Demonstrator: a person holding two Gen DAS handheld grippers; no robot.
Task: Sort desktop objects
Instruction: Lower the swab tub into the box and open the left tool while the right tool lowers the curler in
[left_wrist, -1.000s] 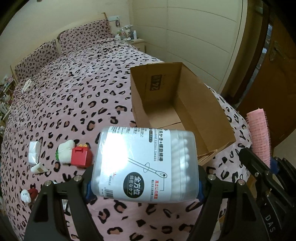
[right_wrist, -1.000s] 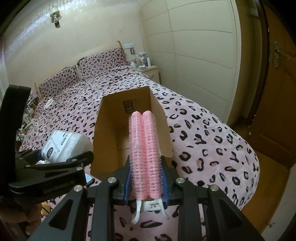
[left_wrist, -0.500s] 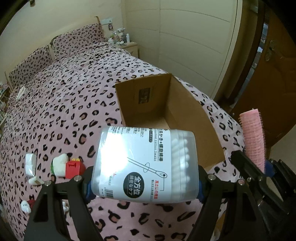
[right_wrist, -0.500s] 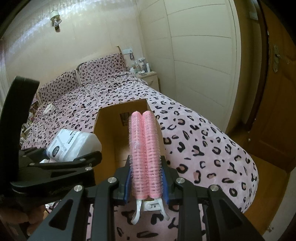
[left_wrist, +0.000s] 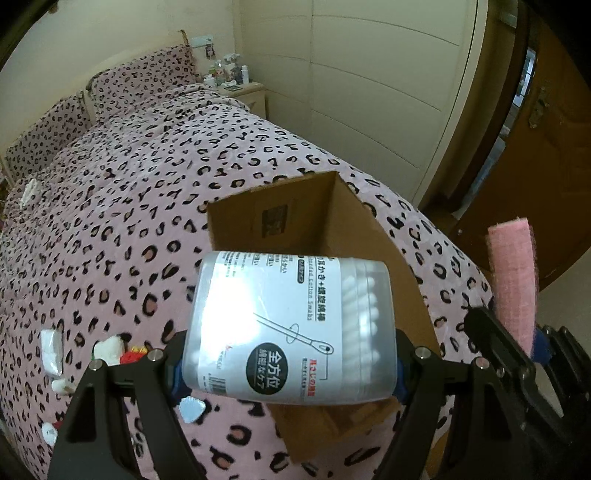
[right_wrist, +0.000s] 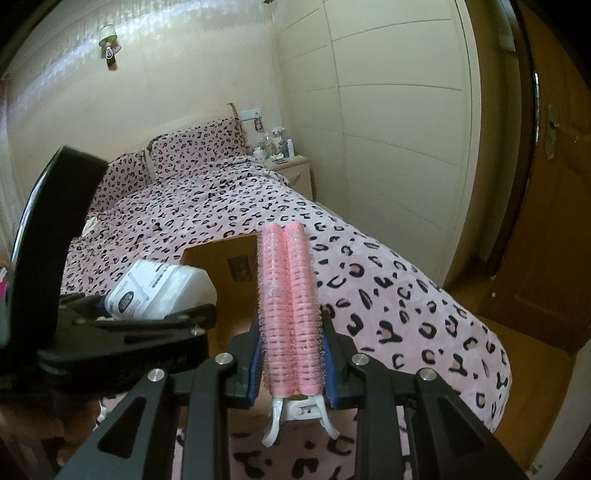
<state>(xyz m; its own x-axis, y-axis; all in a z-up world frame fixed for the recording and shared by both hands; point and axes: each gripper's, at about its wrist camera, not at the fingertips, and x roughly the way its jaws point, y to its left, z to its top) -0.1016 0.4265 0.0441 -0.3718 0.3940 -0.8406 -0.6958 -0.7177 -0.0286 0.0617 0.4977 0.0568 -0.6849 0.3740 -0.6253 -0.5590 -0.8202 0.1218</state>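
Lying sideways, clear plastic cotton-swab tub with white label sits clamped in left gripper, long axis across fingers, above open brown cardboard box on pink leopard-print bedspread. Pink double-roller hair clip pinched in right gripper, long axis pointing forward toward box.

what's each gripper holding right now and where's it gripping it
Left gripper: cotton swab container, clamped across its two ends. Right gripper: pink hair roller clip, pinched by the rollers' lower sides.

Pink leopard-spotted bedspread, brown cardboard box, pink hair roller.
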